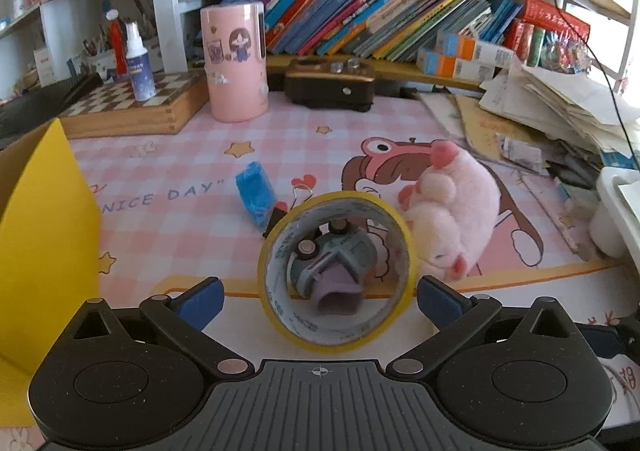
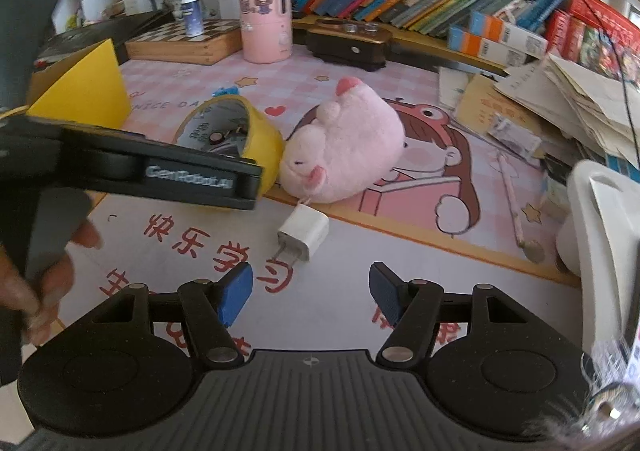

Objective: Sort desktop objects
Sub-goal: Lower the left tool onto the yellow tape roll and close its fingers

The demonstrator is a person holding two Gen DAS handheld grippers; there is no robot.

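Spread wide, the left tongs (image 1: 320, 297) flank the upright yellow tape roll (image 1: 335, 271) on the counter (image 1: 168, 219), light and rigid, best pinched across its rim; right tongs (image 2: 310, 297) also spread, empty.

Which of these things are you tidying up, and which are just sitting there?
Being sorted:
- yellow tape roll, between the open left tongs
- toy car, seen through the roll
- pink plush toy
- white charger plug, ahead of the open right tongs
- blue packet
- yellow box, probably for the sorted things

Just lying about:
- books
- pink canister
- chessboard
- paper pile
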